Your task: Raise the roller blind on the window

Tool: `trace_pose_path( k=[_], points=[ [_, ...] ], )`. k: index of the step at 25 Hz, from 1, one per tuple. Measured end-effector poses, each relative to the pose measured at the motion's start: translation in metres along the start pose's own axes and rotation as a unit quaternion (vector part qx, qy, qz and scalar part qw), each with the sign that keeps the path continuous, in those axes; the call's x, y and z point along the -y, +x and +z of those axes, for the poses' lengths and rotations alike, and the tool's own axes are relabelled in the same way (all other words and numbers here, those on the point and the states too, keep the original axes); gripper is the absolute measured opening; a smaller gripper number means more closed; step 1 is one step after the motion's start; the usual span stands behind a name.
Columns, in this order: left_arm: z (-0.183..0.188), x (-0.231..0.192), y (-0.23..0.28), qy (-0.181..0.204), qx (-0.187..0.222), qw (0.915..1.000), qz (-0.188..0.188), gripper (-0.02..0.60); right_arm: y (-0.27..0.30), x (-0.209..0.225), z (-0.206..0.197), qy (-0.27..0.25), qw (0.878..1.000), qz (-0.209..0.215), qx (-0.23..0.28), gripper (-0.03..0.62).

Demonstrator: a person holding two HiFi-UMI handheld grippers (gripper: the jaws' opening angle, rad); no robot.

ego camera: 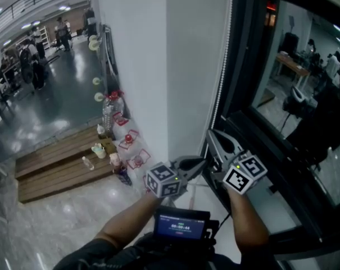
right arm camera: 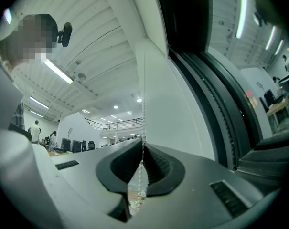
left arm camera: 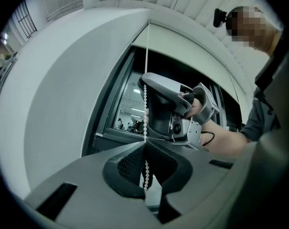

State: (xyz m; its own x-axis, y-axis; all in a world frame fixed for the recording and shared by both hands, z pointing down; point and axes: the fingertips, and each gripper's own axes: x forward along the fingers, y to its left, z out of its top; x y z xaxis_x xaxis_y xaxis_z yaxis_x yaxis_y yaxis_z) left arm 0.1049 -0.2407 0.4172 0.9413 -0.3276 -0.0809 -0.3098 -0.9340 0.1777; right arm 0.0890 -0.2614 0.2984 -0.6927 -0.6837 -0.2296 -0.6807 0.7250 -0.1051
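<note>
The white bead chain [ego camera: 221, 75] hangs down the window frame's left edge. Both grippers close on it low down. In the left gripper view the chain [left arm camera: 145, 104] runs between the jaws of my left gripper [left arm camera: 145, 145], which is shut on it, with loose beads dangling below. My right gripper [left arm camera: 169, 109] sits just above on the same chain. In the right gripper view the chain [right arm camera: 143, 120] drops into my right gripper [right arm camera: 143, 145], also shut on it. The pale roller blind [left arm camera: 192, 56] covers the top of the dark window. In the head view, left gripper [ego camera: 202, 162] and right gripper [ego camera: 211, 134] meet at the frame.
A white wall pillar [ego camera: 175, 66] stands left of the window. A low wooden platform [ego camera: 57, 167] with bottles [ego camera: 110, 114] and small items lies on the floor to the left. The dark window sill [ego camera: 282, 204] runs to the right. A small screen [ego camera: 181, 225] hangs at my chest.
</note>
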Motion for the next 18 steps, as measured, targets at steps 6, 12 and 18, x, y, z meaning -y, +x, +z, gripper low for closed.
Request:
trace_pose_path(
  k=[6, 12, 18],
  points=[
    [-0.008, -0.006, 0.001, 0.003, 0.001, 1.0, -0.003, -0.003, 0.0, 0.004, -0.007, 0.002, 1.0, -0.003, -0.002, 0.008],
    [0.001, -0.022, -0.011, -0.003, -0.005, 0.9997, 0.023, 0.005, 0.0, 0.006, -0.008, 0.005, 1.0, -0.005, 0.0, 0.008],
    [0.068, -0.037, -0.051, -0.017, 0.063, 0.9965, 0.053, 0.082, 0.002, 0.002, -0.008, 0.006, 1.0, -0.002, 0.001, 0.008]
  ],
)
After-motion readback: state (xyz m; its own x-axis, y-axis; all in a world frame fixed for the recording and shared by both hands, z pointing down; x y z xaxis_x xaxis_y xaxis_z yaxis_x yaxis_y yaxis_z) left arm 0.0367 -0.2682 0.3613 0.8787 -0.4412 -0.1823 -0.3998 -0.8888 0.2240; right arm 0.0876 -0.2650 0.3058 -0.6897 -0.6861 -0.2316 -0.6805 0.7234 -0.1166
